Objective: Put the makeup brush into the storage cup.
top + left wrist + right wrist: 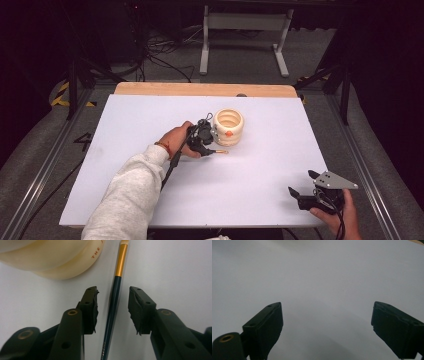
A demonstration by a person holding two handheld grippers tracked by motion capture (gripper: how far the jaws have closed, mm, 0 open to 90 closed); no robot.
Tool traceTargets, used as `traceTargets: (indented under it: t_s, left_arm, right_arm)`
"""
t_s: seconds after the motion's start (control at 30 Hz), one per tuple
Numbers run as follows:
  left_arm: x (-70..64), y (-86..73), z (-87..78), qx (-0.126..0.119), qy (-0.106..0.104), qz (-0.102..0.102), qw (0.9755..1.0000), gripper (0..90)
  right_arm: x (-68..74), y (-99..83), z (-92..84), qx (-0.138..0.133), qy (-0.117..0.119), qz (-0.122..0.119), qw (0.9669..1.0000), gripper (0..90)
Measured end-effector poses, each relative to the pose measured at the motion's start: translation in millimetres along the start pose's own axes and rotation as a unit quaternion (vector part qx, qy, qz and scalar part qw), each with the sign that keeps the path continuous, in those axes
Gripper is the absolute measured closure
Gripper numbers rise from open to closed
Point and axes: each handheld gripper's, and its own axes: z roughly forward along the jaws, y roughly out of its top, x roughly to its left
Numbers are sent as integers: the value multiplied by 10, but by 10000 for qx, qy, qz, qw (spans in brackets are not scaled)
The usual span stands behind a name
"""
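Note:
A thin brush (115,290) with a dark handle and a gold ferrule lies on the white table sheet (150,120); its gold end (220,151) pokes out by the hand in the high view. My left gripper (113,293) is open, its jaws on either side of the handle without touching it. A cream ribbed cup (228,127) with an orange dot stands upright just beyond; its base (57,262) shows at upper left in the left gripper view. My right gripper (303,183) rests near the front right corner, jaws wide open over bare sheet (324,290).
The sheet covers a wooden table whose back edge (200,89) shows. Metal rails (47,165) run along both sides. Cables and a white stand (245,30) are on the floor behind.

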Motion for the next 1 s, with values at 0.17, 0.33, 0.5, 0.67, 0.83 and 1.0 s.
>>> traceTargets:
  t_s: [0.17, 0.33, 0.5, 0.67, 0.83, 1.0]
  left_arm:
    - [25, 46, 82, 169, -100, -30, 9998, 638]
    - [45, 67, 98, 138, -185, -58, 9997, 677]
    - [10, 101, 101, 279, -314, 10, 9991, 818]
    - [11, 102, 101, 276, -303, -14, 9992, 828]
    - [21, 99, 102, 250, -324, 24, 9992, 829]
    - [9, 97, 85, 267, -147, 26, 9995, 829]
  right_arm:
    - [-4, -3, 0, 1, -1, 8, 10000, 111]
    - [-2, -5, 3, 14, 9, 5, 10000, 111]
    - [6, -4, 12, 43, 22, -22, 10000, 111]
    - [11, -3, 12, 46, 35, -38, 10000, 111]
    - [9, -6, 12, 53, 41, -43, 10000, 111]
    - [1, -10, 7, 37, 37, -19, 10000, 111]
